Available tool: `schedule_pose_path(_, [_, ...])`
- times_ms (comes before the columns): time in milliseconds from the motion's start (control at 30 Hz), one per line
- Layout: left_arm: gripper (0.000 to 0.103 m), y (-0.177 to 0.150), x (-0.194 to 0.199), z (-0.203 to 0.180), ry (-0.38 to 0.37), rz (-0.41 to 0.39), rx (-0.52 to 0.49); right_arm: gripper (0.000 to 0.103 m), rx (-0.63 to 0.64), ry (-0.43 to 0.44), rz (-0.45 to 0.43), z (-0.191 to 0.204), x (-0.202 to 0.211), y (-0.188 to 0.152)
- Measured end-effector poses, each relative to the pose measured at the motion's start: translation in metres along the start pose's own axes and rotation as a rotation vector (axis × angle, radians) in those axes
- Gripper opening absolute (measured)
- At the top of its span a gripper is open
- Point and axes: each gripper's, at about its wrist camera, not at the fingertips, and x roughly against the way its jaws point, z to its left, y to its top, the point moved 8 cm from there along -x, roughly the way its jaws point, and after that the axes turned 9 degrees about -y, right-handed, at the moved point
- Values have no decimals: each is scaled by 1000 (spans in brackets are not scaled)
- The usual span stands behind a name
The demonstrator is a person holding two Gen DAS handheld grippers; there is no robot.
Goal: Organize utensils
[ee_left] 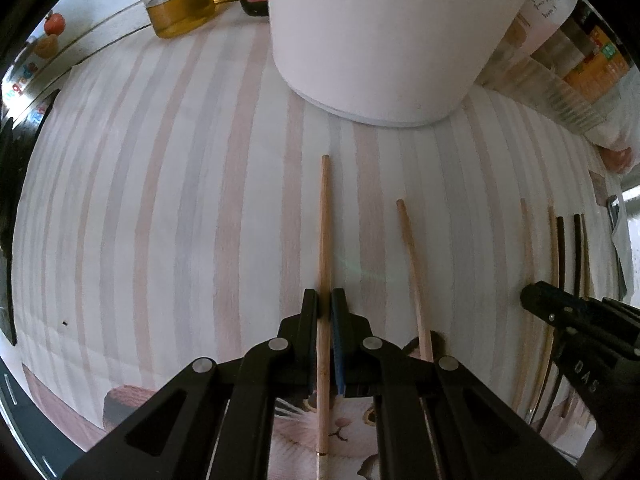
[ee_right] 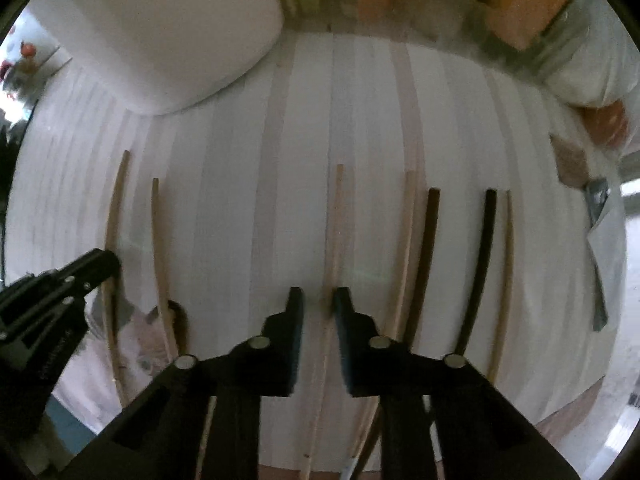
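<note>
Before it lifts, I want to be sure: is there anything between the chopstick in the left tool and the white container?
Nothing visible. Between the chopstick in the left tool and the white container lies only bare striped mat.

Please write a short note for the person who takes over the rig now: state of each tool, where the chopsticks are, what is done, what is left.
Left tool: shut on a light chopstick, pointing toward the white holder.
Right tool: open, around another light chopstick, not gripped yet.
On the striped mat: more light ones and two dark chopsticks.
Done: I cannot tell if any are in the holder.
Left: probably move all of them there.
</note>
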Motion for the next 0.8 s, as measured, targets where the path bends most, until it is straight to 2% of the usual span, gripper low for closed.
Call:
schedule_pose_path(100, [4, -1, 8, -4, -24, -11, -11, 7, -49, 50, -8, -9, 1, -3])
schedule_pose_path(367, [4, -3, 42, -12, -91, -57, -19, 7, -165, 167, -142, -50, 38, -18])
schedule_pose_path(567, [4, 9, 89, -20, -121, -147, -35, 7, -172, 199, -268, -61, 77, -22])
schedule_pose_path(800, [4, 30, 153, -31, -140, -287, -75, 7, -189, 230, -430, -56, 124, 9])
